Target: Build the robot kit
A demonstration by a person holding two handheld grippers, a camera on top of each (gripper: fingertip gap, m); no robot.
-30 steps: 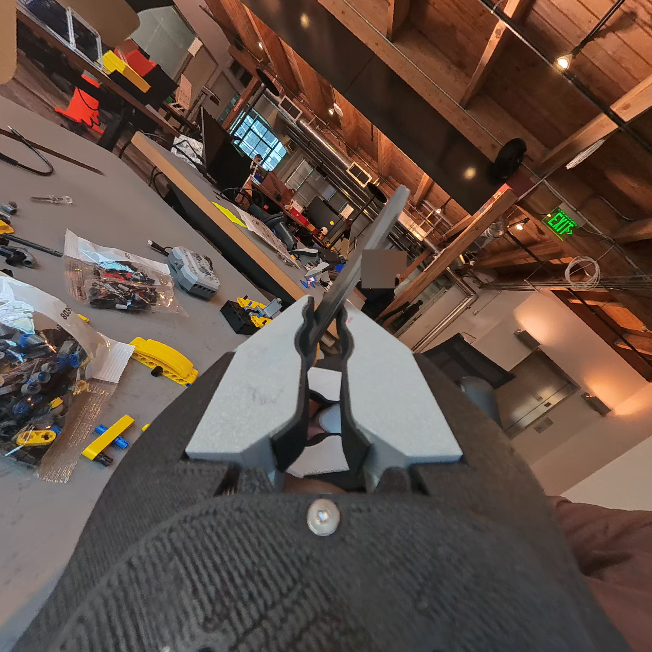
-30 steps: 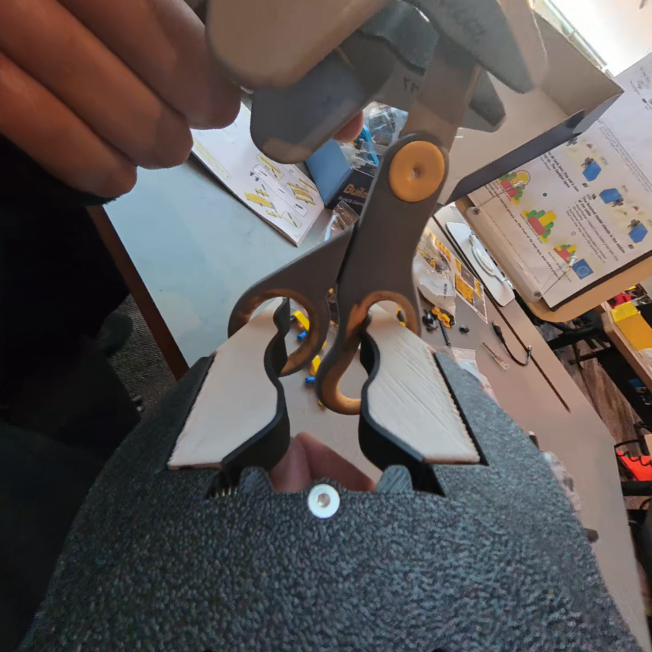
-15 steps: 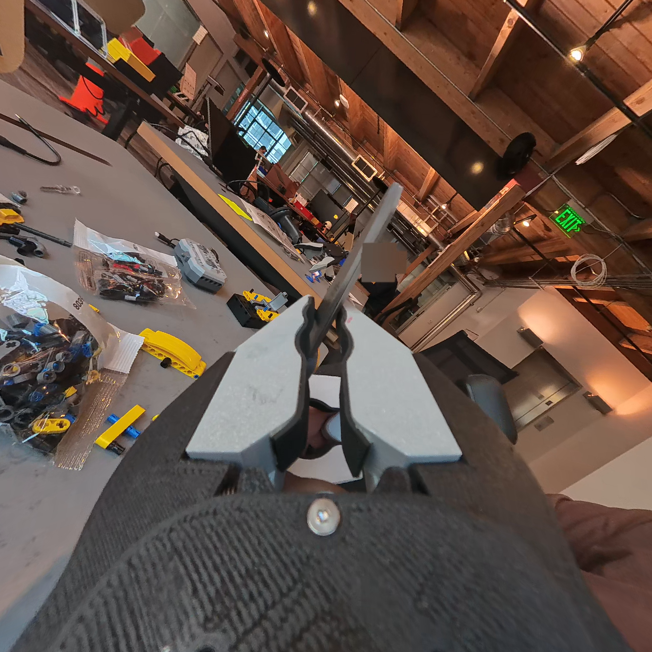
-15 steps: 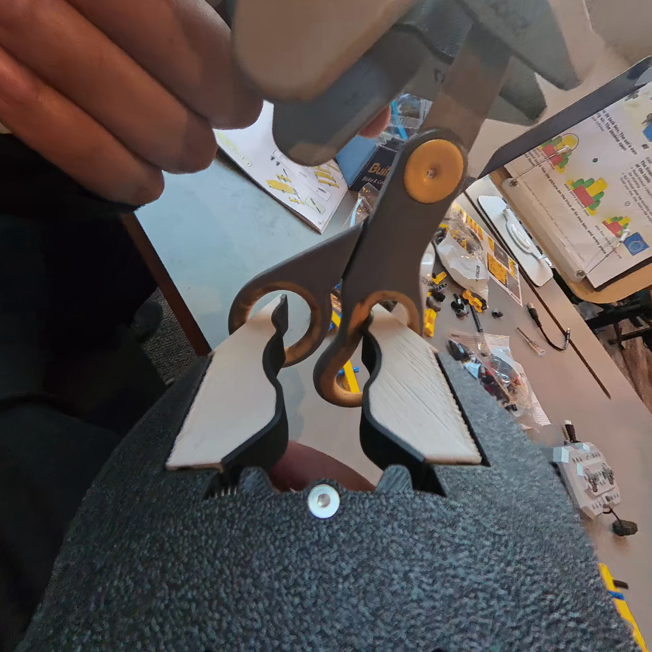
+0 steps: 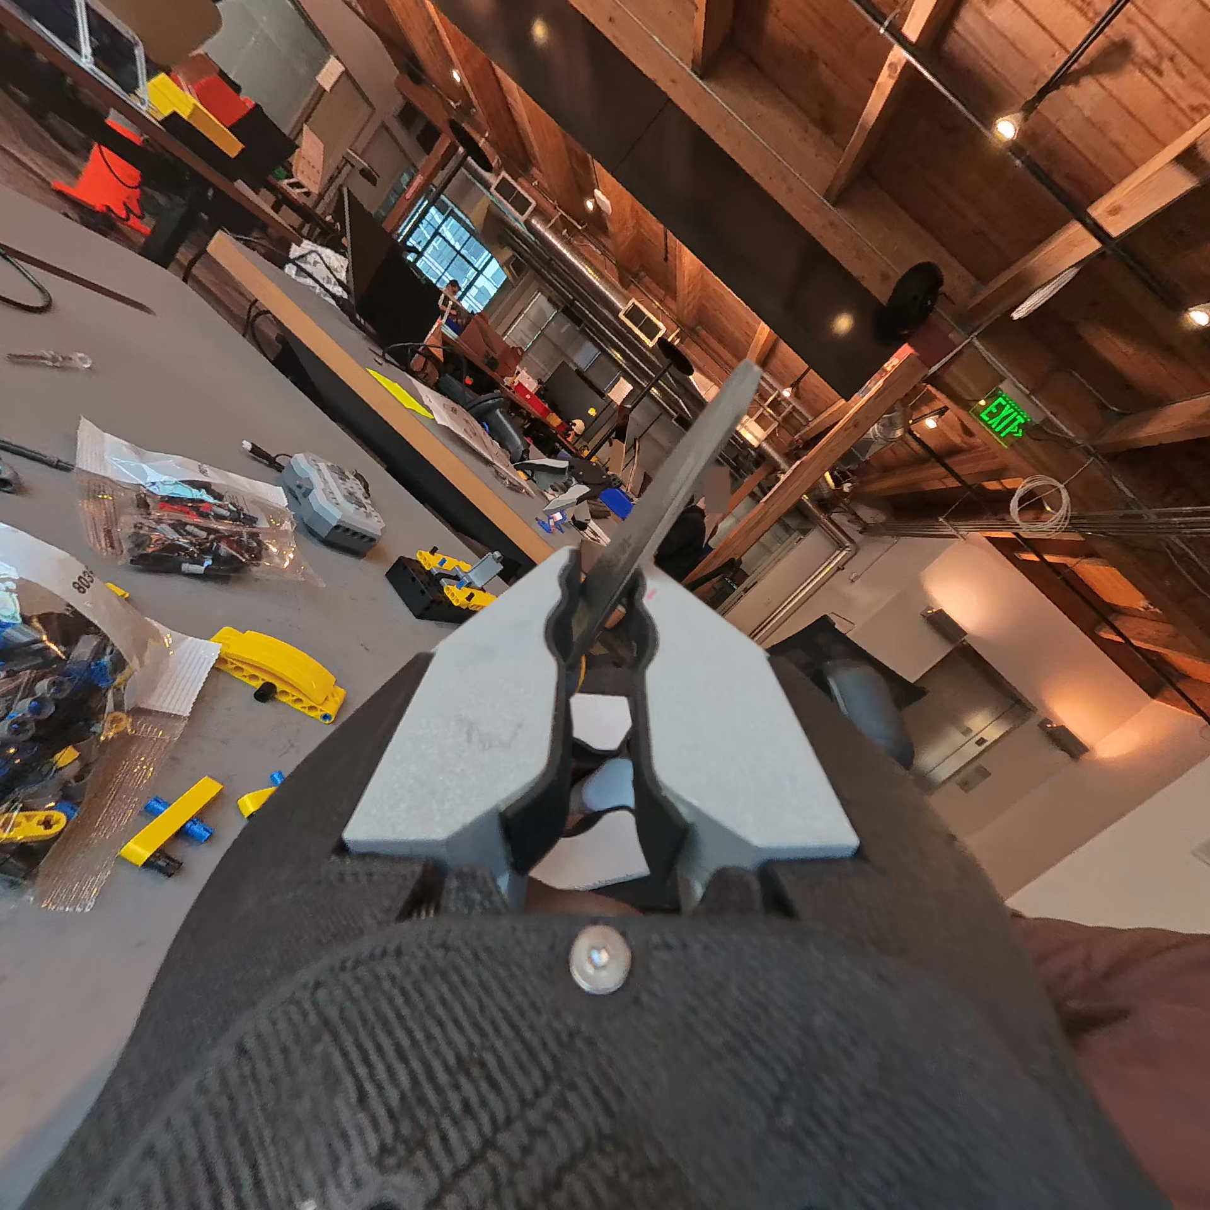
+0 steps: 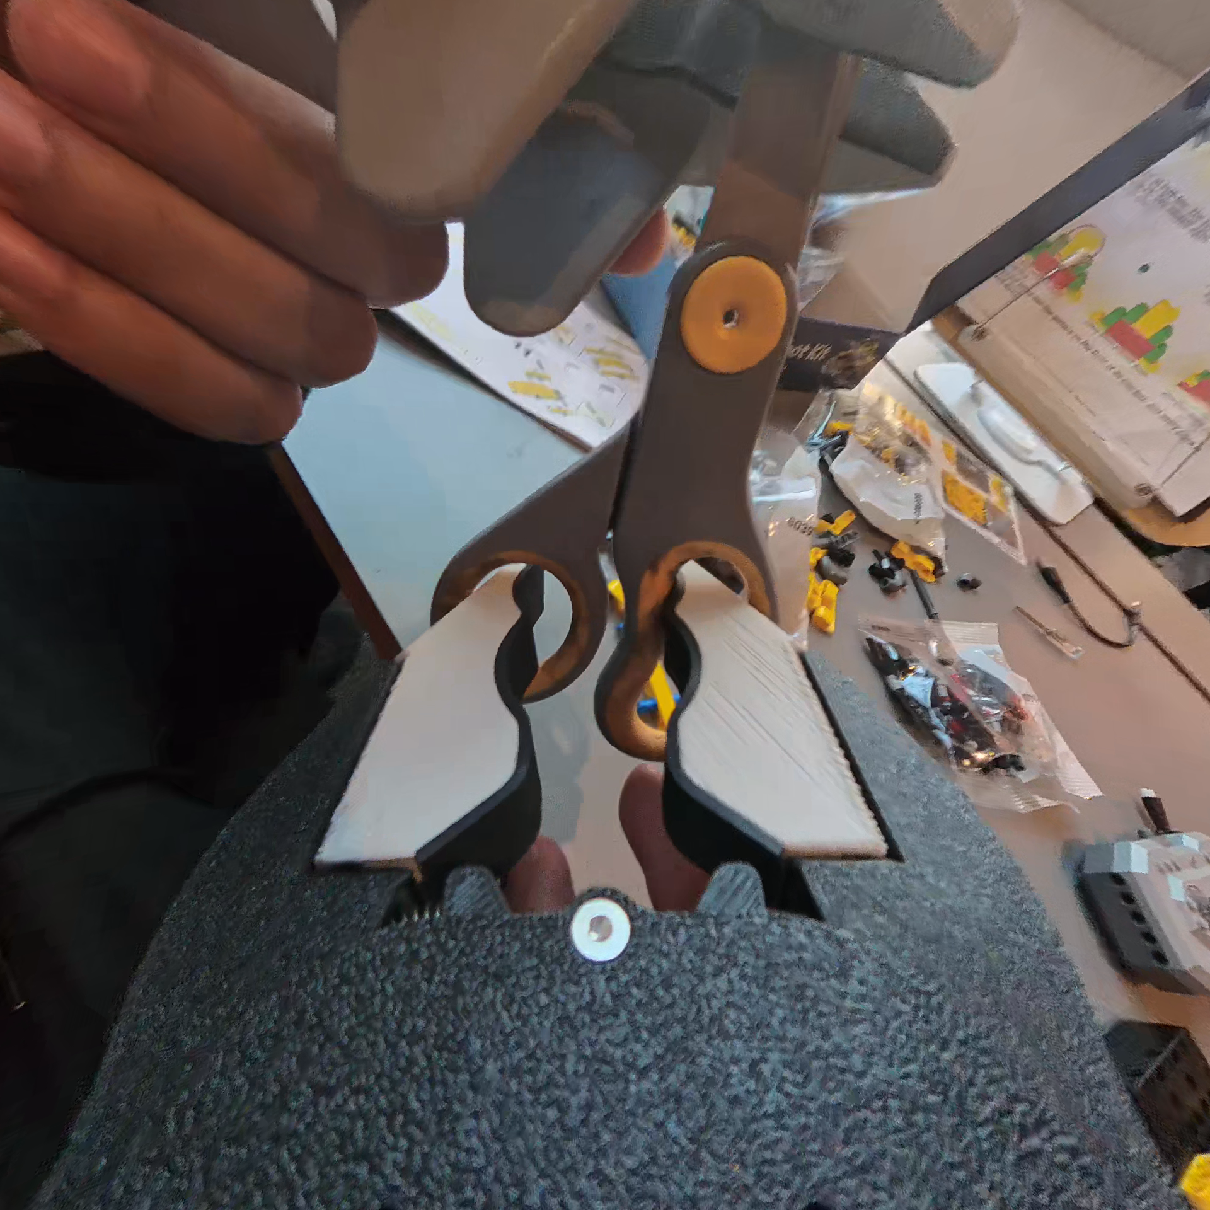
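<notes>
My left gripper (image 5: 599,589) is shut on the blade of a pair of grey scissors (image 5: 681,478), which sticks up and away past the fingertips. In the right wrist view the scissors (image 6: 694,458), with an orange pivot disc (image 6: 732,314), hang handles-down from the left gripper (image 6: 779,131) at the top, next to a person's hand (image 6: 164,229). My right gripper (image 6: 602,589) is open. Its left fingertip (image 6: 527,589) sits in the left handle loop (image 6: 583,628). The right handle loop (image 6: 628,707) lies against the right fingertip.
On the grey table (image 5: 196,393) lie clear bags of small building parts (image 5: 177,517), a grey block with buttons (image 5: 330,501), a yellow curved piece (image 5: 281,671) and loose yellow and blue pieces. The right wrist view shows a booklet (image 6: 543,373) and a picture board (image 6: 1113,340). The gap from one gripper's tips to the other's is roughly 11 cm. From the right gripper's tips to the yellow curved piece (image 5: 281,671) is close to 12 cm.
The left gripper stays shut on the blade and has tilted slightly. The right wrist view has swung along the table, and the scissors now look closer, with the handle loops still at the right fingertips.
</notes>
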